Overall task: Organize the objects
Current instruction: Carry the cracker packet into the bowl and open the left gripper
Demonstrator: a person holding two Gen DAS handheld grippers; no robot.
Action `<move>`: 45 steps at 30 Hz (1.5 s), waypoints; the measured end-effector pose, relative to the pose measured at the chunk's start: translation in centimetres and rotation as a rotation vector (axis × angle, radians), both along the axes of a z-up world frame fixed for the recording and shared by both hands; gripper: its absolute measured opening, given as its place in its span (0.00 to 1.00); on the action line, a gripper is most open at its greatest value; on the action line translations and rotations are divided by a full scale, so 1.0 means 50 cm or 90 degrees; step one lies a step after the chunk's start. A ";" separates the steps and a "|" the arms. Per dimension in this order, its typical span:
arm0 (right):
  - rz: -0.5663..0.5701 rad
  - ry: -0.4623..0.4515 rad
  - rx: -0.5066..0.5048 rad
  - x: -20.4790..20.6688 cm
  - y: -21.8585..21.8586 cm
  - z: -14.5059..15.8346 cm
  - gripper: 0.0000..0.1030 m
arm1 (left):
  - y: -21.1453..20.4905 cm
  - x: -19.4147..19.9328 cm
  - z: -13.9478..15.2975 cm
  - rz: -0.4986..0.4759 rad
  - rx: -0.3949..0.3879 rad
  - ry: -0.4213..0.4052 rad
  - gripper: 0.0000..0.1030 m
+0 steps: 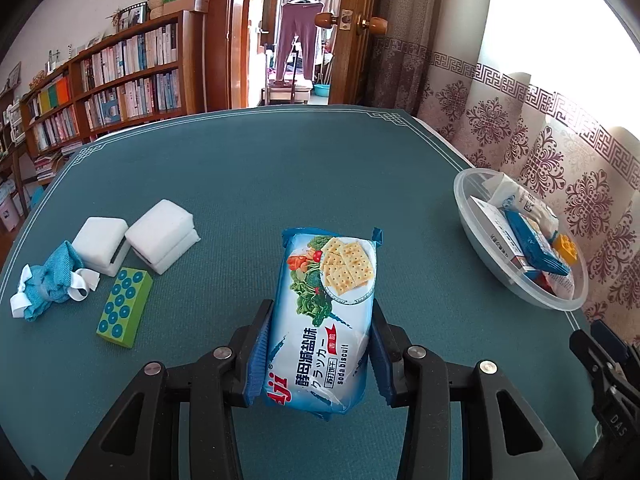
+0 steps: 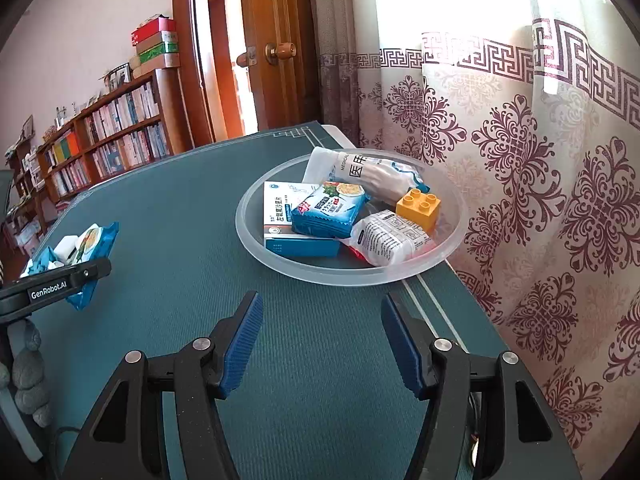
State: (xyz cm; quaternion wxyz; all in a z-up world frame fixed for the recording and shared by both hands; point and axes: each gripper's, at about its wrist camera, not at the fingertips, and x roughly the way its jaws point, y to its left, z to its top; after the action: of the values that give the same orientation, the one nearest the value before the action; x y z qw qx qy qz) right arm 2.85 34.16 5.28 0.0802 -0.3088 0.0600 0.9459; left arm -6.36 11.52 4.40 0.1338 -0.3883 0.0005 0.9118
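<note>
The left tongs (image 1: 318,354) are clamped on a blue-and-white plastic packet of soda biscuits (image 1: 326,320), their blue ribbed pads pressing its two long sides near the lower half. The packet stands lengthwise between the fingers, lifted clear of the teal-covered worktop (image 1: 280,168), its printed cracker picture pointing away from the camera. In the right wrist view the same packet shows at the left edge, held by a black finger marked with white lettering.

The right tongs (image 2: 322,338) stand apart with nothing between them; only bare teal cover lies under the gap. No earlier view is at hand to compare them with. Just ahead of them, near the right edge of the worktop by the patterned curtain (image 2: 520,160), sits a round translucent plastic bowl (image 2: 280,264). Inside it lie a second blue biscuit packet (image 2: 328,210), a white-and-blue flat carton (image 2: 280,208) partly under that packet, a white medical pouch (image 2: 372,172) at the back, a yellow studded toy brick (image 2: 419,208), and a clear-wrapped white printed packet (image 2: 390,236) at the front.

From the left wrist view the bowl is well to the right of the held packet. On the left of the worktop, well apart from the packet, lie two white foam blocks (image 1: 160,234), a green block with blue dots (image 1: 125,310), and a crumpled blue cloth with white ribbon (image 1: 50,286).
</note>
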 end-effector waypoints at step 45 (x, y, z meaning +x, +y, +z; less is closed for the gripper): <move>0.019 0.023 -0.035 0.027 0.055 0.011 0.61 | 0.252 -0.062 0.052 -0.081 -0.015 0.029 0.85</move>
State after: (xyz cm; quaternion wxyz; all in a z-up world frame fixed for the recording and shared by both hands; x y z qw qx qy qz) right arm 4.17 36.89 5.82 0.0560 -0.2948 0.0830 0.9503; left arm -9.48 24.11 7.01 0.1869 -0.3682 0.0386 0.9100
